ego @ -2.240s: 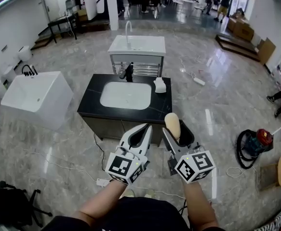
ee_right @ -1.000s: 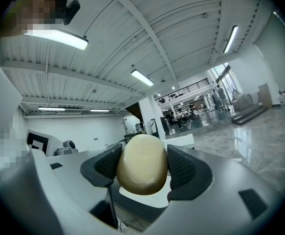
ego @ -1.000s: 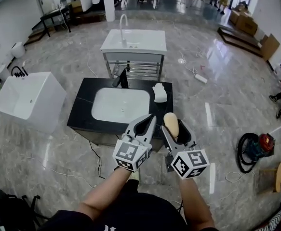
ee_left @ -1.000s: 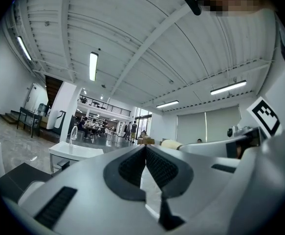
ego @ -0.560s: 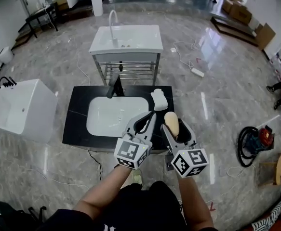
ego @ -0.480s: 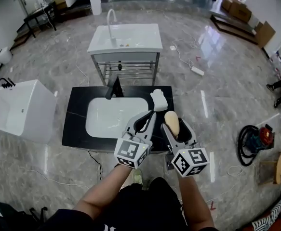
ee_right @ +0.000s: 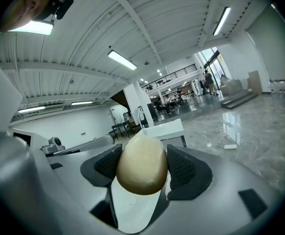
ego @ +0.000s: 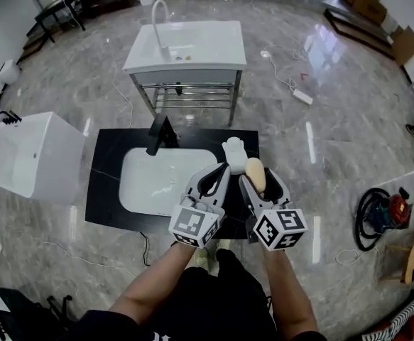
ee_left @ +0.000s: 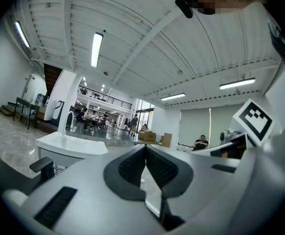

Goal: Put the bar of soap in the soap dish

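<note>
**Q:** ok so where's the bar of soap [ego: 255, 174] at?

**A:** It's clamped in the right gripper [ego: 259, 183]. In the right gripper view the tan oval bar [ee_right: 142, 163] sits squeezed between both ribbed pads, with its rounded end sticking out past the tips. It's not in the soap dish [ego: 232, 152].

**Q:** and the dish?

**A:** It's a little white thing on the black bench [ego: 101, 185], by the right back corner of the white basin [ego: 153, 183]. From the head view the soap shows just beside the dish, on the near right of it. I honestly can't tell how high above the bench it is.

**Q:** left one doing anything?

**A:** Nope. The left gripper [ego: 221, 169] is closed on nothing, and in its own view the pads meet tip to tip [ee_left: 145, 152] with only a small gap lower down. It's side by side with the right one, over the basin's right edge.

**Q:** anything else around?

**A:** There's a black faucet [ego: 160, 134] at the back of the basin, a white washstand [ego: 185, 47] further off, and a tub [ego: 22, 155] to the left.
</note>
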